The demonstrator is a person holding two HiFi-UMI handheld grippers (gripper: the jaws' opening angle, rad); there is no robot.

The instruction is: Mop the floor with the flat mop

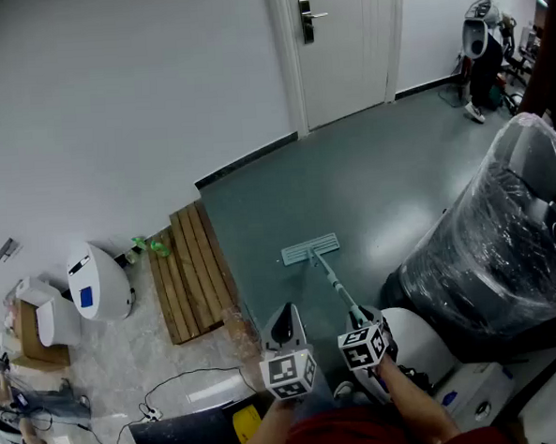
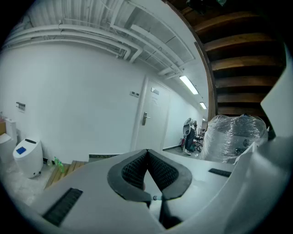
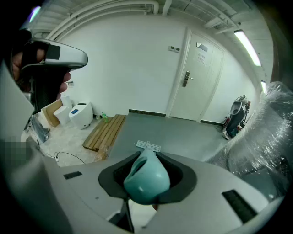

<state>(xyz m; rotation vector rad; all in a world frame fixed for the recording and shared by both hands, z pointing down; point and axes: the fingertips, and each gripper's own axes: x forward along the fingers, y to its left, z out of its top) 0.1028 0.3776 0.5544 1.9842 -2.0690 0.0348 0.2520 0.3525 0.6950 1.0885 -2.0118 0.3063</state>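
Flat mop head [image 1: 310, 250] was recorded lying on the floor [image 1: 369, 173], mid-room; its handle [image 1: 337, 288] was seen running back to the right gripper [image 1: 359, 324], with the left gripper [image 1: 284, 321] just left of that; wooden pallet [image 1: 192, 269] was noted left of the head, against the wall [image 1: 139, 93]; floor unit [image 1: 98, 282] was placed further left; door [image 1: 342, 43] behind; wrapped machine [image 1: 505, 240] at right.

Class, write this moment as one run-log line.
right gripper: shut on mop handle | left gripper: shut, empty | mop head: flat on grey floor
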